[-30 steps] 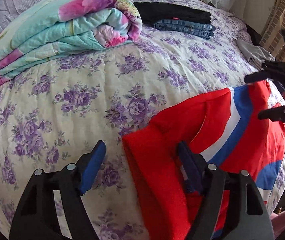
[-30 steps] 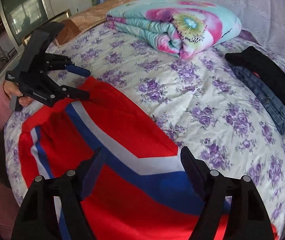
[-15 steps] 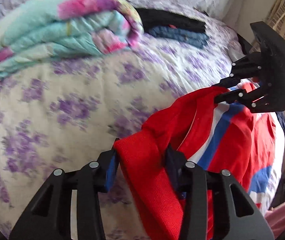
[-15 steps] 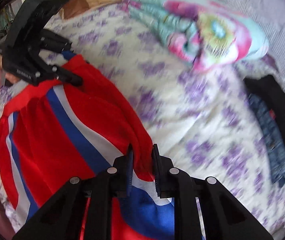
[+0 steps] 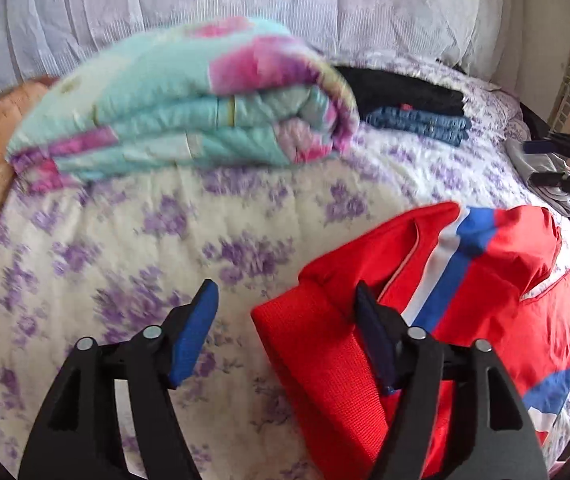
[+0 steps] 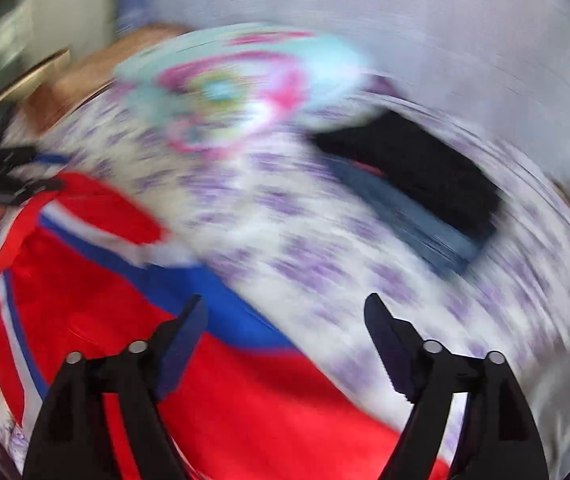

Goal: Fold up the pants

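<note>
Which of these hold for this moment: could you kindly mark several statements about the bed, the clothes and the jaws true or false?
1. The red pants lie on the floral bedspread. True.
2. The left gripper has its jaws clamped on the waistband. False: the jaws are opening, with the waistband's corner loose between them.
3. The right gripper holds fabric. False: its jaws are opening, nothing between them.
4. Folded jeans sit beside a black garment. True.
5. The turquoise quilt is spread flat. False: it is folded into a bundle.
</note>
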`<action>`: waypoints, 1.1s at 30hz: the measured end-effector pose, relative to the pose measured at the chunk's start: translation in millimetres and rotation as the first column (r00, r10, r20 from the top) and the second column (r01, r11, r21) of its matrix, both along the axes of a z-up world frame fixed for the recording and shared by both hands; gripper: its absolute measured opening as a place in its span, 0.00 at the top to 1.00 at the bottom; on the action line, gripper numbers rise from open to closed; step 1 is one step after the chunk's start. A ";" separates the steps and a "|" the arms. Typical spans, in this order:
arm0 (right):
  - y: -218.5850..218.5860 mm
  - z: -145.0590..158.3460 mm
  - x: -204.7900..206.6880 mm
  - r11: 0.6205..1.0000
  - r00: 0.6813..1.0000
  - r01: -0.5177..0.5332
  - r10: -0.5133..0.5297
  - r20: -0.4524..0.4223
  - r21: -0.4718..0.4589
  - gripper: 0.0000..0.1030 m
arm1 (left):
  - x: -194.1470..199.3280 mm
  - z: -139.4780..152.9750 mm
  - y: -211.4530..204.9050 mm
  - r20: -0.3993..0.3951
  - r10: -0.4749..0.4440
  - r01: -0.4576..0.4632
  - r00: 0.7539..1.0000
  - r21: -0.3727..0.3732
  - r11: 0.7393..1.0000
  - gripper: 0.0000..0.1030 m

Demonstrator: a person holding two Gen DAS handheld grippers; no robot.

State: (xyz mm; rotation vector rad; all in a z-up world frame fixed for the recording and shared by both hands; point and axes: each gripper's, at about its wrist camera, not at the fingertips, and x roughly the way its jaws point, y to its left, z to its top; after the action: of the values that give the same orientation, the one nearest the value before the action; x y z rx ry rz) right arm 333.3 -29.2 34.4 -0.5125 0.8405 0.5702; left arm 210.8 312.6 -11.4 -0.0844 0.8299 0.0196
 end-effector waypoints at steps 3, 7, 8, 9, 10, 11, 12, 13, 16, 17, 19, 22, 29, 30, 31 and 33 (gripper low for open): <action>-109.1 8.7 1.8 0.948 0.949 0.313 -0.310 -0.049 0.064 0.10 | -17.4 27.2 -22.1 0.093 0.005 -0.020 0.996 0.163 0.986 0.26; -229.5 -35.5 -8.2 0.734 0.725 0.676 -0.647 -0.237 0.065 0.10 | -24.3 44.6 -42.3 0.123 0.052 -0.084 0.991 0.265 0.961 0.11; -244.4 -50.8 -15.3 0.700 0.687 0.711 -0.671 -0.279 0.069 0.10 | -25.8 44.4 -44.8 0.112 0.037 -0.063 0.993 0.241 0.969 0.11; -258.7 -67.1 -19.7 0.675 0.659 0.733 -0.675 -0.332 0.082 0.10 | -24.7 41.6 -50.3 0.088 0.002 -0.019 0.996 0.190 0.982 0.11; -267.6 -83.9 -21.9 0.652 0.635 0.751 -0.668 -0.388 0.105 0.10 | -26.4 36.8 -53.5 0.065 -0.025 0.015 0.998 0.144 0.990 0.11; -268.1 -99.3 -22.9 0.638 0.622 0.759 -0.652 -0.433 0.129 0.11 | -25.0 29.6 -59.8 0.036 -0.054 0.051 0.998 0.094 0.994 0.11; -266.7 -106.8 -23.1 0.633 0.621 0.760 -0.641 -0.451 0.146 0.11 | -26.9 21.6 -63.7 0.010 -0.079 0.078 0.997 0.055 0.995 0.11; -257.2 -109.9 -21.6 0.646 0.635 0.753 -0.661 -0.401 0.128 0.15 | -24.2 9.2 -71.4 -0.024 -0.104 0.104 0.994 0.015 0.994 0.11; -226.6 -91.7 -16.8 0.740 0.732 0.667 -0.628 -0.264 0.085 0.75 | -15.2 -31.7 -86.0 -0.131 -0.122 0.118 0.984 -0.040 0.992 0.11; -223.5 -82.4 -16.9 0.752 0.747 0.655 -0.632 -0.207 0.068 0.76 | -13.8 -40.1 -87.7 -0.146 -0.116 0.112 0.982 -0.036 0.993 0.11; -218.8 -55.5 -23.7 0.782 0.783 0.622 -0.622 -0.017 0.038 0.76 | -13.1 -44.1 -88.0 -0.150 -0.117 0.113 0.982 -0.033 0.993 0.11; -233.8 -51.3 -18.1 0.787 0.785 0.616 -0.617 0.051 0.048 0.73 | -15.8 -40.5 -91.7 -0.143 -0.129 0.124 0.981 -0.042 0.991 0.10; -259.2 -87.0 -4.9 0.723 0.719 0.691 -0.690 -0.083 -0.019 0.17 | -23.8 -25.9 -88.7 -0.141 -0.152 0.156 0.978 0.015 0.988 0.08; -255.6 -72.1 -10.9 0.734 0.733 0.680 -0.678 -0.066 0.011 0.12 | -28.5 -11.4 -82.3 -0.108 -0.154 0.159 0.982 0.042 0.986 0.08; -245.7 -60.7 -13.7 0.756 0.756 0.654 -0.653 -0.034 0.025 0.09 | -30.5 0.0 -75.9 -0.087 -0.152 0.159 0.985 0.071 0.985 0.08; -214.9 -27.9 -25.5 0.832 0.828 0.552 -0.555 0.082 0.058 0.03 | -28.6 18.7 -64.2 -0.060 -0.150 0.157 0.987 0.133 0.979 0.08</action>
State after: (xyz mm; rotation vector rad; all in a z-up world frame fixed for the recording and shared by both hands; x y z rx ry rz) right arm 307.8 -244.1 6.5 -0.2402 0.8386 0.0178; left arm 182.2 248.3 7.3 0.1109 0.8802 -0.0669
